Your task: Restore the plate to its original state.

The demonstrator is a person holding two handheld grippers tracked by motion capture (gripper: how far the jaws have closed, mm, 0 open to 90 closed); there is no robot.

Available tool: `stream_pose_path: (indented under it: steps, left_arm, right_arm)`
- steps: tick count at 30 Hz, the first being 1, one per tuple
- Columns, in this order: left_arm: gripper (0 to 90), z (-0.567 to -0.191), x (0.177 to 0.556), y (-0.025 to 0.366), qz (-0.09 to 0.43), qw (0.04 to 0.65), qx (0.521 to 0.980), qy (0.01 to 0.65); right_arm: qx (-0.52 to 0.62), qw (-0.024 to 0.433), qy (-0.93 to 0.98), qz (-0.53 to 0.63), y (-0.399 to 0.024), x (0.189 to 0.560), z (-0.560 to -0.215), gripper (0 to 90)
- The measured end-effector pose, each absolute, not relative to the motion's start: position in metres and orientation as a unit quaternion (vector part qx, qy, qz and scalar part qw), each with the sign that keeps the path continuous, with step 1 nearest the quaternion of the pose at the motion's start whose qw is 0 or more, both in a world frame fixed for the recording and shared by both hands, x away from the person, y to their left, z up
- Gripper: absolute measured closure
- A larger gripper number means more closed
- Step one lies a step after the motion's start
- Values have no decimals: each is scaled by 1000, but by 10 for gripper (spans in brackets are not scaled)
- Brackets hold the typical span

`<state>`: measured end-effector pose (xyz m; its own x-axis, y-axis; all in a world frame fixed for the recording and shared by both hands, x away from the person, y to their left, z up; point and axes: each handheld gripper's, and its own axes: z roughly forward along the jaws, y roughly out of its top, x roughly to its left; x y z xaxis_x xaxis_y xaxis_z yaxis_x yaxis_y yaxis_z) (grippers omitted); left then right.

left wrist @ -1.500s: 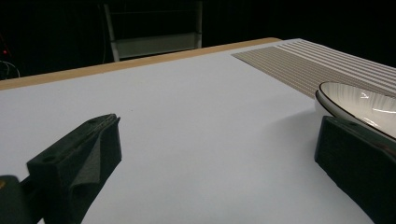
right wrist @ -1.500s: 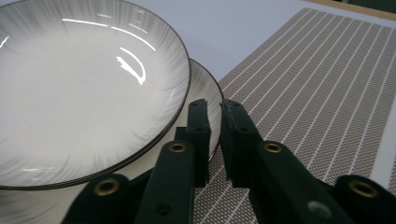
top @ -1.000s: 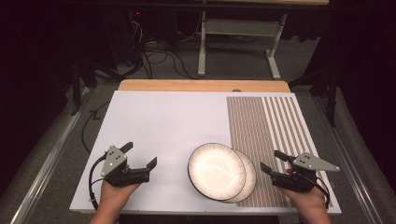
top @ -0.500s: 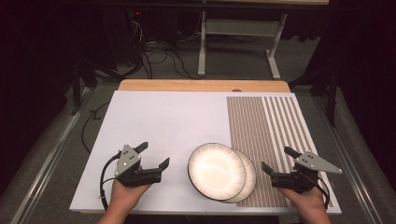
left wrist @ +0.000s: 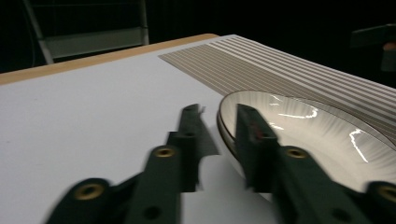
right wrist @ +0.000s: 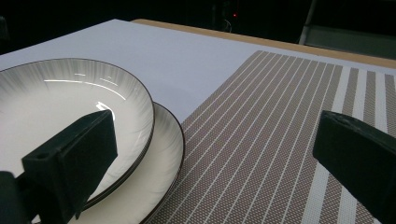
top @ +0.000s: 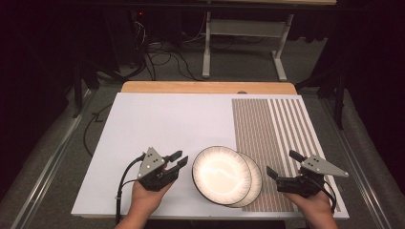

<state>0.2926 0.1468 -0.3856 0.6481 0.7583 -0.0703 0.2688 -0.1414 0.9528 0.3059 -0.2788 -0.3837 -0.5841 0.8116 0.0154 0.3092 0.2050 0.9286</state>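
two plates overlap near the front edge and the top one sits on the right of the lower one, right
Not quite. The two plates do overlap near the front edge, but the top plate sits on the left of the lower plate, as the high view shows.

High view: fixed overhead, facing forward and down, whole desk (top: pixel 157 119) at distance; left gripper view: low, close, across desk toward top plate (left wrist: pixel 317 135); right gripper view: low, close, opposite side; all share plates.
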Motion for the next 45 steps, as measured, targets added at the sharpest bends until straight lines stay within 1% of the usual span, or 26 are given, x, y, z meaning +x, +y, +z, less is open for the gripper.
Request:
stream_pose_path:
  steps: [1, 3, 4, 21, 30, 32, 36, 37, 38, 41, 42, 45]
  left_arm:
    - [802, -390, 292, 141, 215, 545, 729, 352]
    - [878, -395, 292, 137, 209, 538, 738, 350]
    - [892, -398, 292, 136, 206, 536, 740, 351]
    - [897, -410, 292, 123, 186, 517, 763, 340]
    - [894, -404, 294, 133, 198, 529, 746, 352]
    - [862, -402, 295, 139, 206, 532, 741, 354]
    - [746, -399, 295, 147, 211, 537, 734, 358]
    - [701, -397, 295, 154, 217, 540, 729, 359]
    - [683, -395, 295, 159, 220, 545, 724, 362]
    - [573, -392, 295, 169, 230, 549, 713, 370]
    - [553, -392, 295, 169, 230, 549, 713, 370]
    - [438, -388, 294, 183, 249, 549, 700, 382]
  right_arm:
    - [382, 249, 735, 501, -279, 306, -383, 7]
    - [382, 247, 736, 501, -279, 305, -383, 8]
    - [381, 247, 736, 501, -279, 305, -383, 8]
    - [379, 247, 740, 498, -277, 306, -384, 10]
    - [381, 245, 739, 498, -278, 306, -385, 12]
    - [381, 245, 739, 499, -279, 307, -385, 12]
    - [381, 244, 739, 500, -279, 306, -385, 12]
    - [382, 244, 737, 501, -279, 306, -385, 12]
    - [381, 244, 738, 501, -279, 306, -385, 12]
    - [380, 247, 738, 500, -279, 306, -385, 12]
    - [380, 247, 738, 500, -279, 306, -384, 12]
    - [380, 247, 738, 500, -279, 306, -384, 12]
